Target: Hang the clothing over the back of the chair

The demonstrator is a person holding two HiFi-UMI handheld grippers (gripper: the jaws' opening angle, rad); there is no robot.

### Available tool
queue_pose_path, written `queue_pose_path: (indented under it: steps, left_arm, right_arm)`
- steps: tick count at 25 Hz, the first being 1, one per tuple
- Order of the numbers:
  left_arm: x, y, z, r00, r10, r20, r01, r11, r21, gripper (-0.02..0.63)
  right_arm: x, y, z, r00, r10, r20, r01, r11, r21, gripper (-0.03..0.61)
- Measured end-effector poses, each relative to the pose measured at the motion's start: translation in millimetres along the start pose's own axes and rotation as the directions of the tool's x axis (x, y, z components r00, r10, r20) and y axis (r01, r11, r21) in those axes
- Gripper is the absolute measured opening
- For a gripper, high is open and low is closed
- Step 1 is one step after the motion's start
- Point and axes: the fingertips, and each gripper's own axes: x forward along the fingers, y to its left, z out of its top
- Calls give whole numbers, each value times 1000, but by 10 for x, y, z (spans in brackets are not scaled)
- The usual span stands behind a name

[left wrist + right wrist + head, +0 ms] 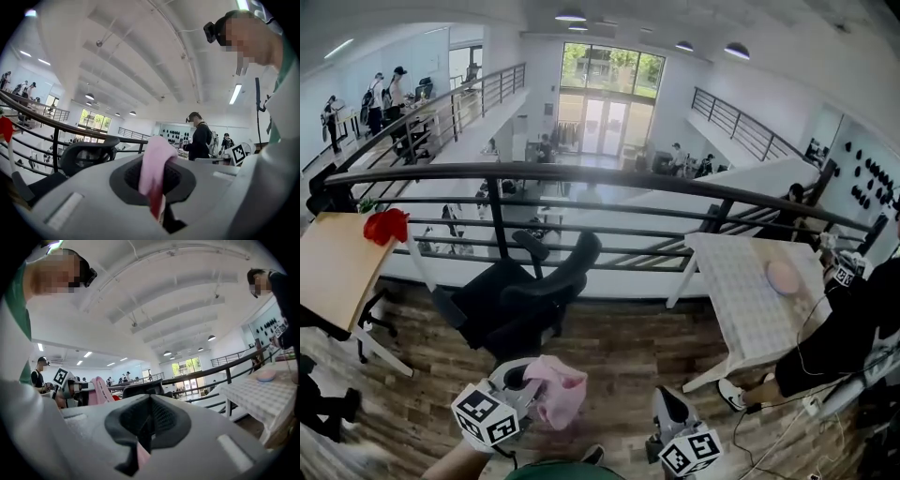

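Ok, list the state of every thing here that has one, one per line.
Garment, bunched up, pinched in the left gripper, not yet on the chair.
Left gripper, shut on the garment.
Right gripper, jaws together, apart from the garment bundle.
Chair, upright, its back bare.
Plate, lying flat on the checked table.

The black mesh office chair (530,295) stands at centre, before the black metal railing (581,176) at 12 o'clock. The pale wooden table (333,267) at 9 o'clock bears a crumpled red object (386,225); the white-clothed table (741,300) at 3 o'clock bears a round pink plate (785,277). At 6 o'clock the pink cloth garment (561,389) sits pinched in the left gripper (530,384), with the right gripper (668,401) beside it.
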Motion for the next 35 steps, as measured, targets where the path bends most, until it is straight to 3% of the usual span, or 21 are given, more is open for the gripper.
queue_pose_path:
  steps: [7,13,18,27,35]
  left_arm:
    - [846,-276,463,999,20,27,-21,998,61,15]
    - [1241,-214,952,997,43,66,-47,997,61,15]
    - [1557,-180,1356,996,17,87,-23,997,68,15]
    - [1972,199,2075,979,-58,196,39,994,102,15]
    - [2136,1136,2828,951,-73,301,50,995,82,15]
  right_arm:
    - [175,-794,197,998,68,15,-68,997,25,3]
    - [293,-1059,254,994,108,32,-110,993,51,3]
    - [434,-1215,248,993,115,33,-117,991,69,3]
    - [720,-1545,39,999,23,-25,-21,997,74,3]
    - [1245,-1703,288,996,-89,-19,90,995,53,3]
